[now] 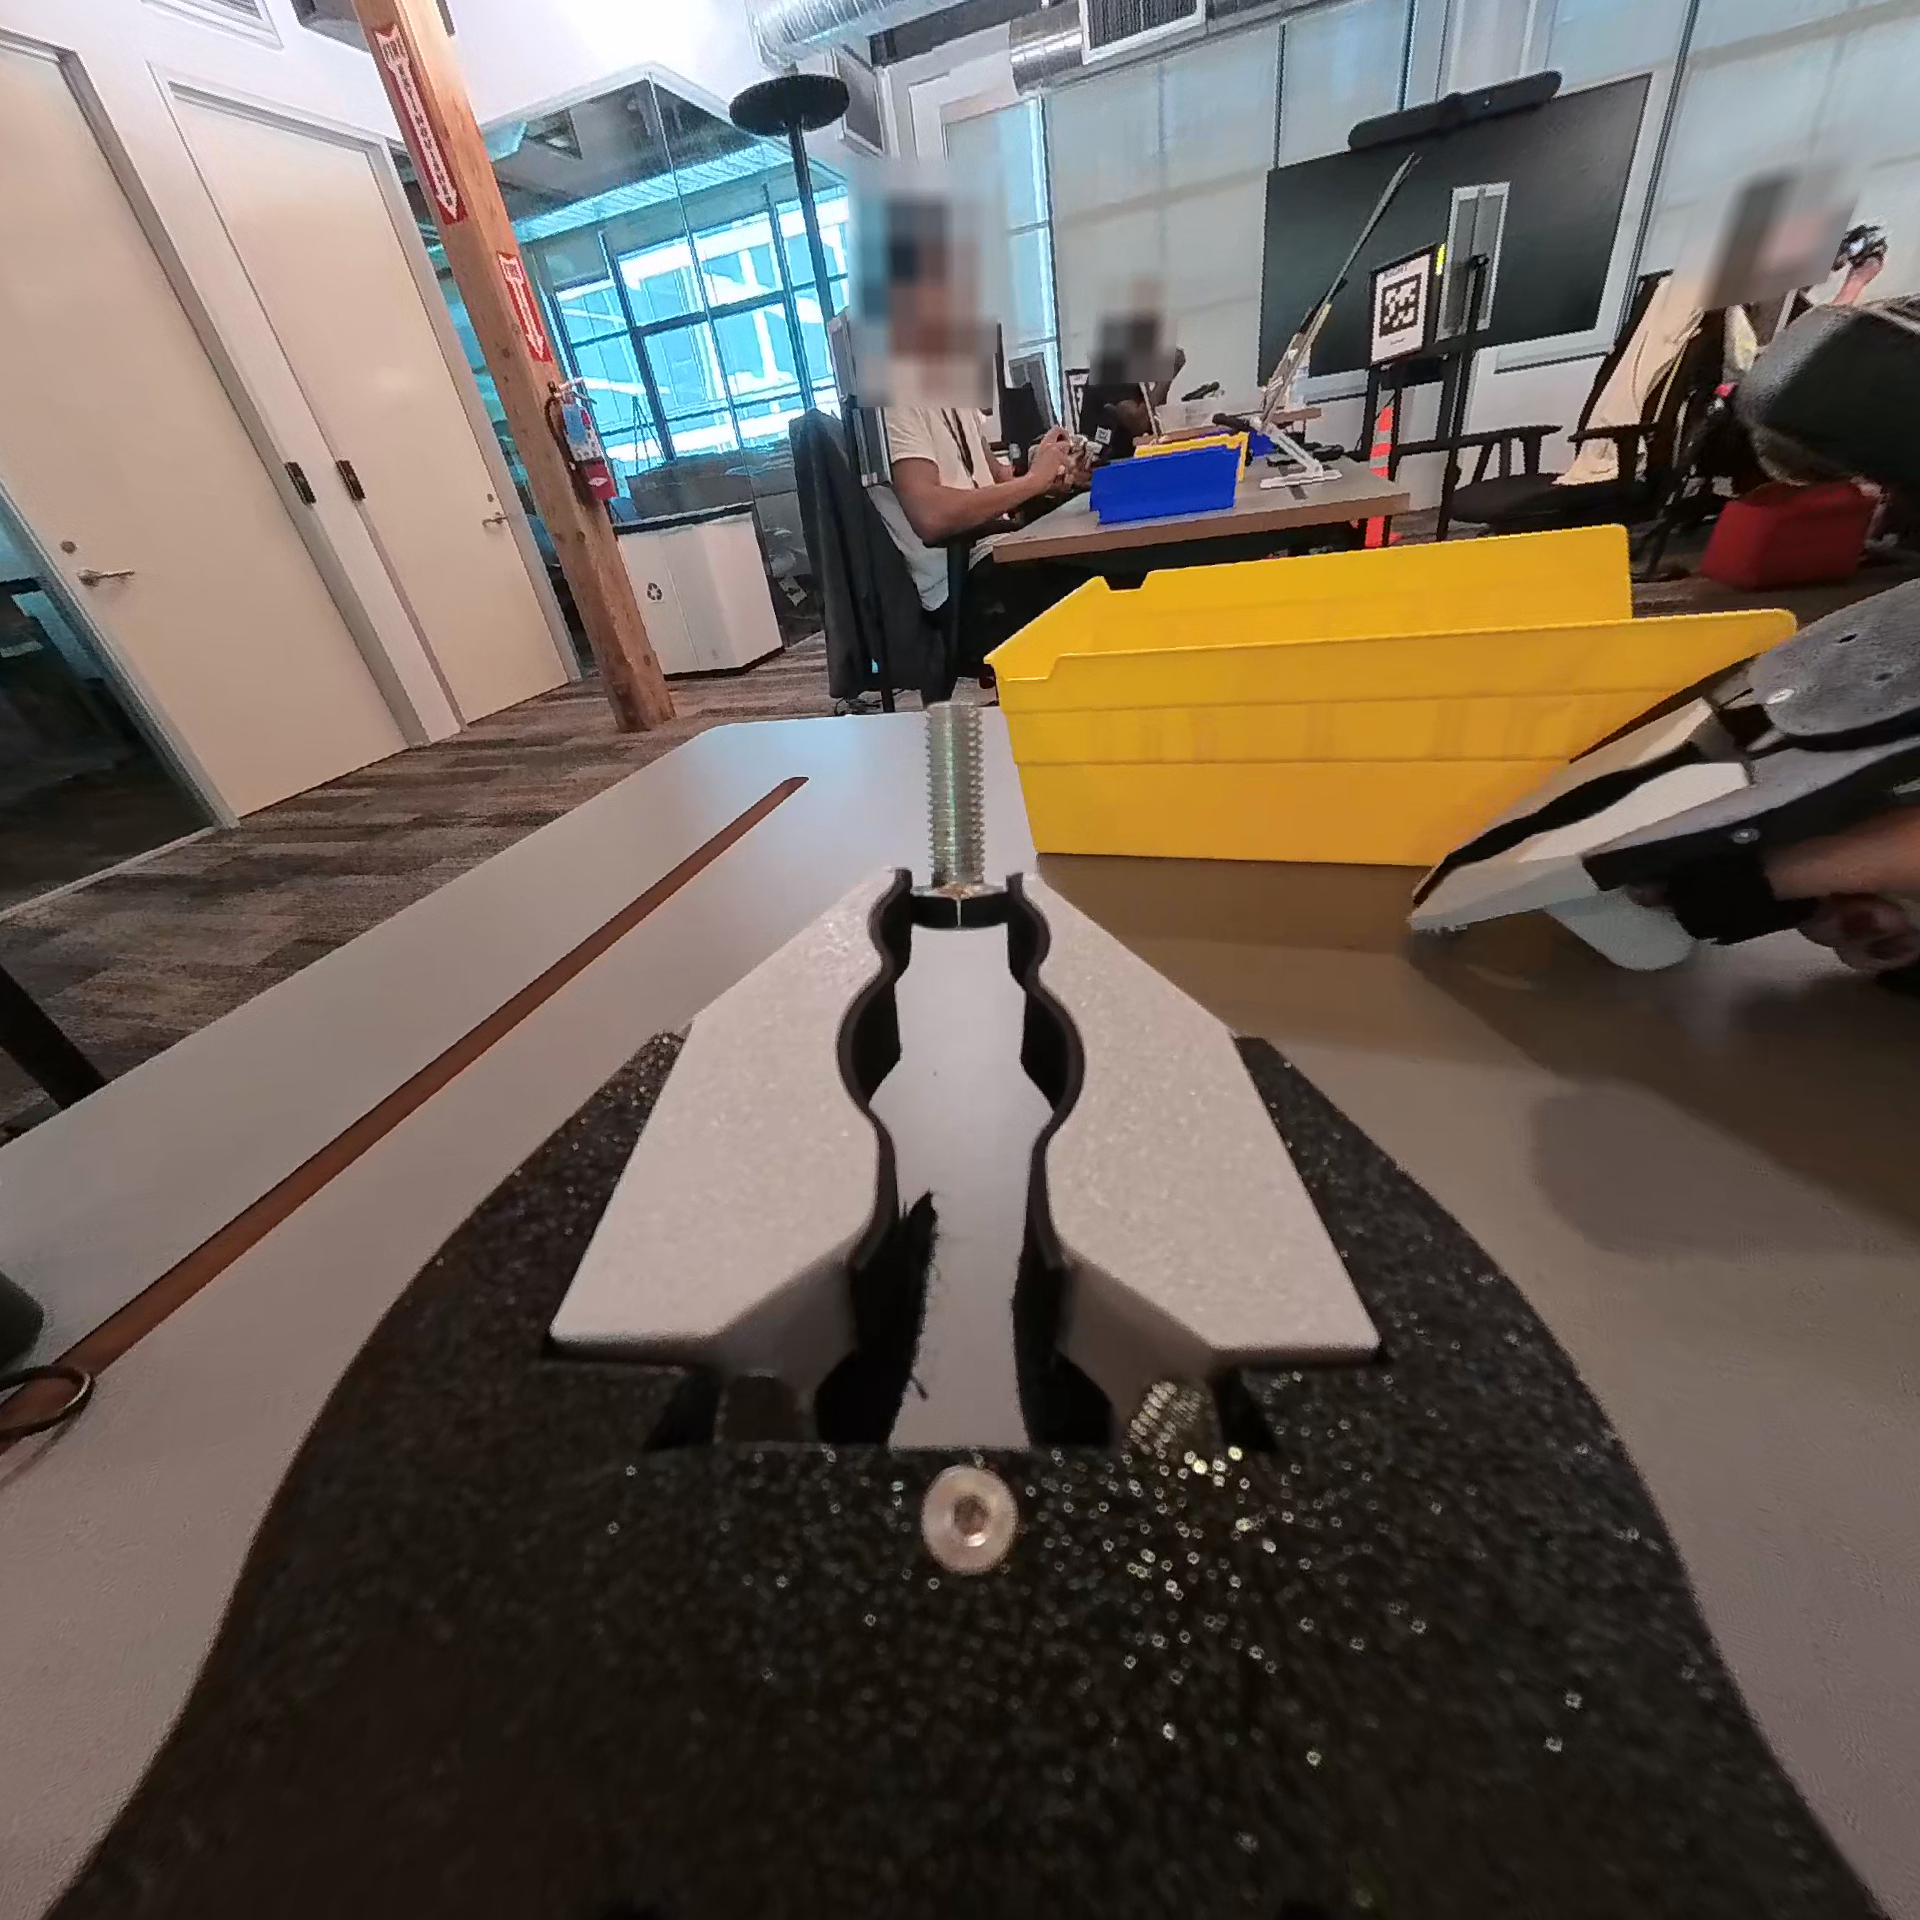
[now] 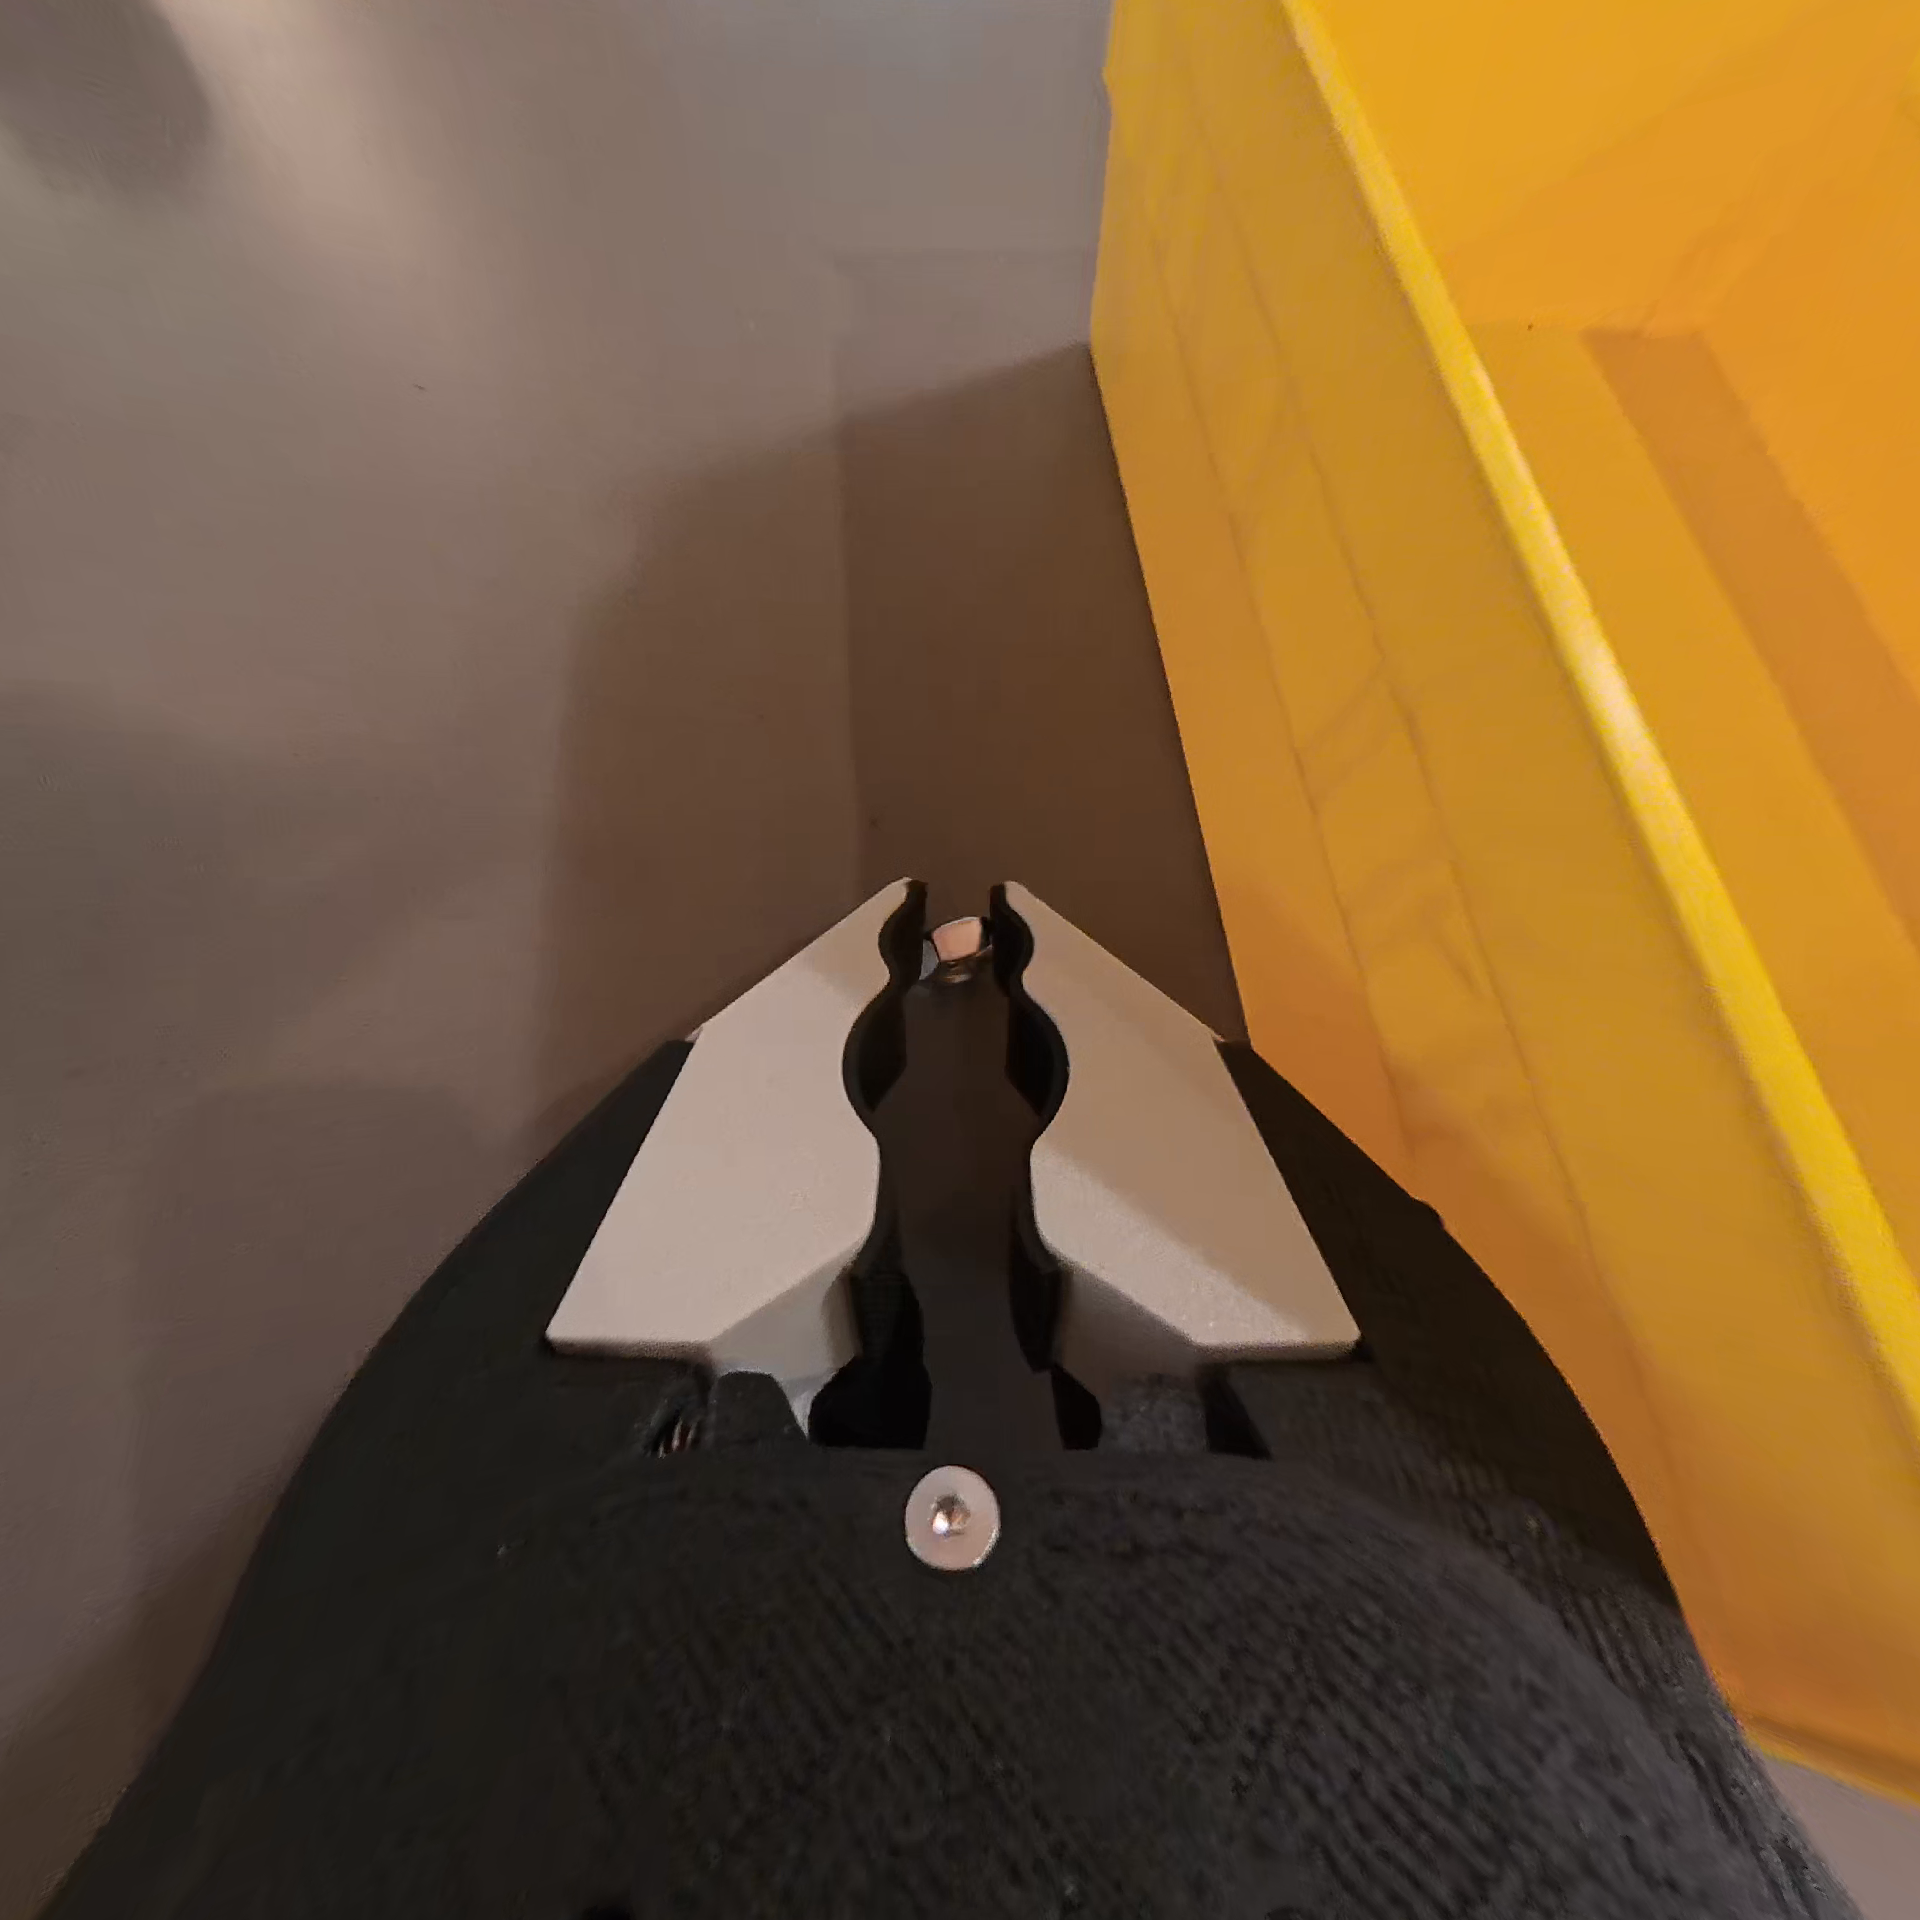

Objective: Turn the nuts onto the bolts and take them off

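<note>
In the left wrist view, the left gripper point(image 1: 958, 906) sits low over a grey counter point(image 1: 644, 935), its jaws nearly closed on the head of a silver bolt point(image 1: 956, 795) that stands upright with its threaded shaft pointing up. A yellow bin point(image 1: 1299, 769) stands on the counter just beyond and to the right. The right gripper point(image 1: 1439, 902) reaches in from the right edge, tips down near the counter. In the right wrist view, the right gripper point(image 2: 956, 904) points down at the counter point(image 2: 416, 623), jaws narrowly parted and pinching a small silver nut point(image 2: 954, 948) at the tips, just beside the yellow bin point(image 2: 1455, 727) wall.
</note>
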Action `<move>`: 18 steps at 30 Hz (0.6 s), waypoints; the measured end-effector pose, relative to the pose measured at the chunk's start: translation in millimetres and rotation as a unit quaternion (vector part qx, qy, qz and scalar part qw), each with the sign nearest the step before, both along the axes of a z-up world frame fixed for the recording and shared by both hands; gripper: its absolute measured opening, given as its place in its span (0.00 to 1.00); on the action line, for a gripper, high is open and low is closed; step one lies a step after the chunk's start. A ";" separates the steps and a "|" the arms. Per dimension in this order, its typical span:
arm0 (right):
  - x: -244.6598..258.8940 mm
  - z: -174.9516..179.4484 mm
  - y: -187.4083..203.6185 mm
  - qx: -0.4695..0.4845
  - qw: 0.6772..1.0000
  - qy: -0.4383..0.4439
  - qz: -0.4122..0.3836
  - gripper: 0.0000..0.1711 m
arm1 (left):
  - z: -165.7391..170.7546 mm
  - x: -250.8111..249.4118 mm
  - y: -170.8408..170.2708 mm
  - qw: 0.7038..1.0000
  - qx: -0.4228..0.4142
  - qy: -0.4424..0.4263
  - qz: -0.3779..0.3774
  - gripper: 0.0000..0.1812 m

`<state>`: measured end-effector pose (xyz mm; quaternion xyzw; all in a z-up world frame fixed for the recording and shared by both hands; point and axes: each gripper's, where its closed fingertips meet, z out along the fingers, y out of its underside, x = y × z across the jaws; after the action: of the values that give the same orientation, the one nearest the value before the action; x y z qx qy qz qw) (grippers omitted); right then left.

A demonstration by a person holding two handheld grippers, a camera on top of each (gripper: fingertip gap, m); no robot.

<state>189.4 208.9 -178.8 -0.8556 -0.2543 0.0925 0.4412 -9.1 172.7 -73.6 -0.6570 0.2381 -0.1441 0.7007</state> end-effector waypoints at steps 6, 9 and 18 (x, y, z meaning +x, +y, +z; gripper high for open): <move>-37.4 0.4 -26.6 0.013 0.987 -0.015 0.157 0.08 | -2.5 2.9 0.1 1.000 -0.005 0.005 -0.006 0.09; -48.7 6.8 -40.3 0.023 0.979 0.006 0.202 0.15 | -4.5 4.7 -0.1 1.000 -0.009 0.010 -0.011 0.08; -36.0 0.1 -47.4 -0.019 0.976 0.020 0.218 0.16 | -11.3 8.5 -0.9 0.998 -0.010 0.055 -0.019 0.09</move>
<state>153.4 161.5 -178.7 -0.7861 -0.4241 0.2082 0.3986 -0.7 171.8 -84.8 -0.6664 0.2871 -0.1230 0.6770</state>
